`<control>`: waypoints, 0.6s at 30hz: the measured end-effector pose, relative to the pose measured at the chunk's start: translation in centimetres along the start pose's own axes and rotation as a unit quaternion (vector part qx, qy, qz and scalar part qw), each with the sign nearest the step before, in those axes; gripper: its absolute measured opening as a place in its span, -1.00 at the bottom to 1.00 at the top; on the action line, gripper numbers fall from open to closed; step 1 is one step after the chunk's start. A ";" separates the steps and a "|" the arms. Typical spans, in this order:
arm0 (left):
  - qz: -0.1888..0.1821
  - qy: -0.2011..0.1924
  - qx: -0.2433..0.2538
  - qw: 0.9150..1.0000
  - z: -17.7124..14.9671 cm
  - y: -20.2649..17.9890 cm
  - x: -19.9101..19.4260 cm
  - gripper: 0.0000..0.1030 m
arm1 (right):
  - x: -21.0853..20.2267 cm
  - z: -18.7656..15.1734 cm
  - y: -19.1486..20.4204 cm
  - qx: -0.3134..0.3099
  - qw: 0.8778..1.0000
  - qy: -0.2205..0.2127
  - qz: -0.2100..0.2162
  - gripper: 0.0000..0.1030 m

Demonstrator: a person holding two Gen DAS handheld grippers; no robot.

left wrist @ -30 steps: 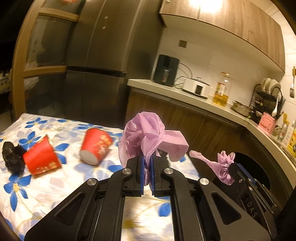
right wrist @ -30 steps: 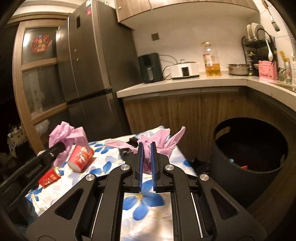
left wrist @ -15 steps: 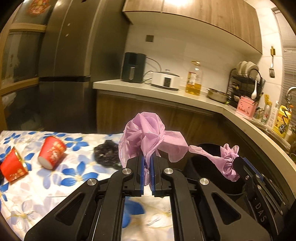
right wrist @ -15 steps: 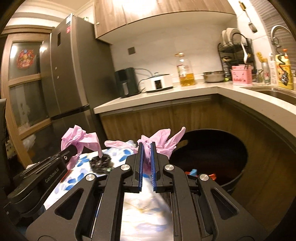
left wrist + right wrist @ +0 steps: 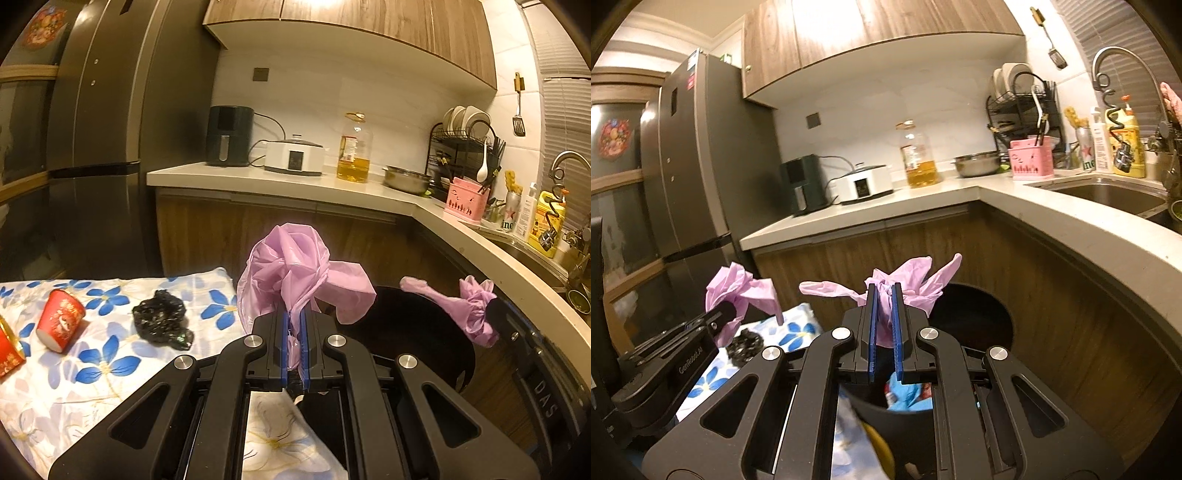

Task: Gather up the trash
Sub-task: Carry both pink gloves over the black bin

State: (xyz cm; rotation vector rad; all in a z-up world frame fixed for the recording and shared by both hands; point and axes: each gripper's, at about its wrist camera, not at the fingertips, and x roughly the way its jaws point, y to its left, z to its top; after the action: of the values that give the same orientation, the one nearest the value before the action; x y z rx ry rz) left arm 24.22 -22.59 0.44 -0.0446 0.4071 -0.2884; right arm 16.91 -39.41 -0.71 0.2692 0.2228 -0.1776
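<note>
Both claws [image 5: 294, 328] [image 5: 885, 325] carried pink bag [image 5: 295, 273] binward [image 5: 417, 332]; contents perhaps hidden.

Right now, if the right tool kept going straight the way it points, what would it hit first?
Probably the far inner wall of the black bin, past the pink bag the right tool grips; depth is unclear, so it may clear the rim and meet the wooden cabinet.

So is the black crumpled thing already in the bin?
No, the black crumpled wad lies on the flowered tablecloth, left of the dark bin.
</note>
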 end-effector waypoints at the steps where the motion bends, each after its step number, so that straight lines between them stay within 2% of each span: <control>1: -0.004 0.000 0.001 1.000 0.1 -0.4 0.3 -0.90 | 0.1 0.2 -0.2 -0.001 1.000 -0.002 -0.003 -0.85; 7: -0.021 -0.001 0.012 1.000 0.7 -2.2 1.4 -0.90 | 1.0 0.8 -1.5 0.003 1.000 -0.003 -0.017 -0.85; 18: -0.046 0.020 0.026 0.998 0.9 -4.8 4.3 -0.90 | 2.2 1.6 -2.7 0.003 1.000 -0.001 -0.022 -0.85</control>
State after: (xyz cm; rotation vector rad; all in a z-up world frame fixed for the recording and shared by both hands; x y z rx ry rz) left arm 27.06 -28.46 0.09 -0.0070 0.4379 -0.3910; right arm 18.78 -42.69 -0.34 0.2699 0.2268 -0.2217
